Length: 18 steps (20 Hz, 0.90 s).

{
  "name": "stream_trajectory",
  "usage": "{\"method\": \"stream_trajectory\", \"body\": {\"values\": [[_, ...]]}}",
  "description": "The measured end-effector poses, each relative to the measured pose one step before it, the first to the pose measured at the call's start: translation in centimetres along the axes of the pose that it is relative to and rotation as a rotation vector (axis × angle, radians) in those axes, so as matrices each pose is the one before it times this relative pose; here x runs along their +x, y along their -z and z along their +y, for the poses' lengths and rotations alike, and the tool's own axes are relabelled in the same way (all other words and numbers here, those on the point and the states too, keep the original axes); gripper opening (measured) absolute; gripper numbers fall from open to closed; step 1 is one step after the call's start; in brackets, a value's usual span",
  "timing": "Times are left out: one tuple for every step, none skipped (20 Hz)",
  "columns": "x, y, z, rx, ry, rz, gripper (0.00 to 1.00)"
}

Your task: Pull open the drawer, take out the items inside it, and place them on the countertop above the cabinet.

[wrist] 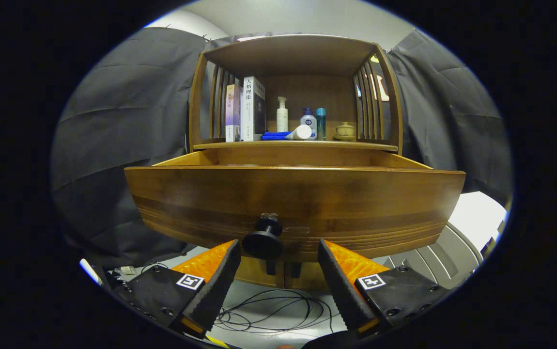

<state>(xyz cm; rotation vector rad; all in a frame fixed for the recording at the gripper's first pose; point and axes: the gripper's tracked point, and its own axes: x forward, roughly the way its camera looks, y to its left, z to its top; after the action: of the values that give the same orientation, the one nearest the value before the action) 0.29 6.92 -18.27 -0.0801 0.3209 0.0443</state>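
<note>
A: Gripper view, claw (pixel 276 252) state?
B: Fingers spread wide, gripping nothing. The knob (pixel 263 241) sits just ahead, between the tips, nearer the left finger; contact unclear.
A: Drawer (pixel 295 201)?
B: Pulled out, front panel just beyond the fingers. Interior hidden behind the panel.
A: Surface (pixel 295 145)?
B: Above and beyond the drawer; books (pixel 245 109), bottles (pixel 307 121), a small pot (pixel 345 131) stand there. Cables (pixel 273 310) lie on the floor below the claw.

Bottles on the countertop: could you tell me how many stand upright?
3: a white pump bottle, a blue-capped pump bottle and a teal bottle, side by side right of the books.
</note>
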Motion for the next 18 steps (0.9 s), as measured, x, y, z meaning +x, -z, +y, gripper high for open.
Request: {"method": "stream_trajectory", "body": {"values": [[0.435,-0.095,0.016,0.00992,0.00206,0.00387,0.99],[0.340,-0.178,-0.064,0.01296,0.00555,0.00377,0.99],[0.196,-0.220,0.017,0.01249,0.00189,0.00120,0.99],[0.222,-0.198,0.028,0.00816,0.00167,-0.00018,0.99],[0.041,0.116,0.025,0.00838,0.00273,0.00149,0.99],[-0.065,-0.064,0.189,-0.00296,-0.00042,-0.00047,0.98],[0.138,0.107,0.110,-0.00745,-0.00055,-0.00047,0.98],[-0.004,0.121,-0.062,-0.00565,0.00063,0.00264,0.97],[0.030,-0.023,0.041,0.00192,0.00263,-0.00014,0.97],[0.065,-0.125,-0.060,0.00911,0.00437,-0.00071,0.97],[0.030,0.008,-0.052,0.00772,0.00189,0.00002,0.97],[0.000,-0.083,0.000,0.00378,0.00331,-0.00122,0.97],[0.098,-0.087,0.049,-0.00304,0.00388,-0.00216,0.97],[-0.030,0.038,-0.073,-0.00413,0.00377,-0.00274,0.97],[0.015,-0.005,-0.045,-0.00103,0.00341,-0.00177,0.97],[0.064,-0.061,-0.001,0.00225,0.00370,-0.00225,0.97],[0.070,-0.030,-0.031,0.00283,0.00501,-0.00008,0.97],[-0.079,-0.028,-0.003,0.00088,0.00418,-0.00277,0.97]]}}
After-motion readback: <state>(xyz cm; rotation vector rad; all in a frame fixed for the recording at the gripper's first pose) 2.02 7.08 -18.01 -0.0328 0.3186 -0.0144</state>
